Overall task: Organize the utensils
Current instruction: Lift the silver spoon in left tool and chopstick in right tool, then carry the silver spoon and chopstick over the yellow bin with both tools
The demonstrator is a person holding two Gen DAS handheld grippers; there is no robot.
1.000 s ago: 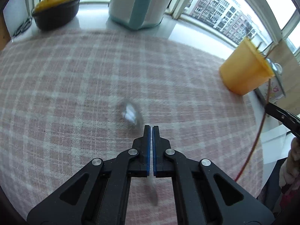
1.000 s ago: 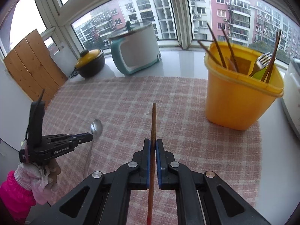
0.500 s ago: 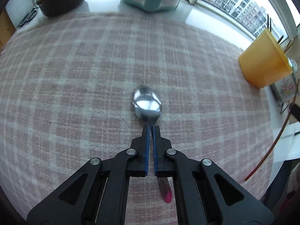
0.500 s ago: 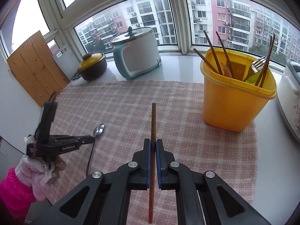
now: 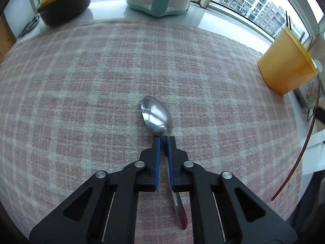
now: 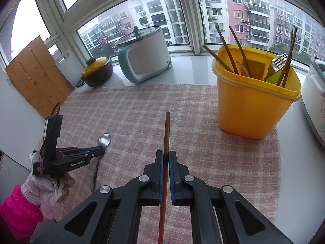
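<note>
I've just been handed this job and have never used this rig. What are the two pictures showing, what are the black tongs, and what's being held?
There is no robot here. A person holds a hand-held clamp in each hand, and each clamp has a wide-angle camera looking along its two fingers.

The left wrist picture looks down over the left gripper. Its jaws are closing, with the neck of a spoon between them. The spoon lies on the checked cloth.

The right wrist picture looks over the right gripper, which is shut on a wooden chopstick. The same picture shows the other clamp from the side, with the person's hand.

A yellow tub at the back right holds more chopsticks and a fork.
</note>
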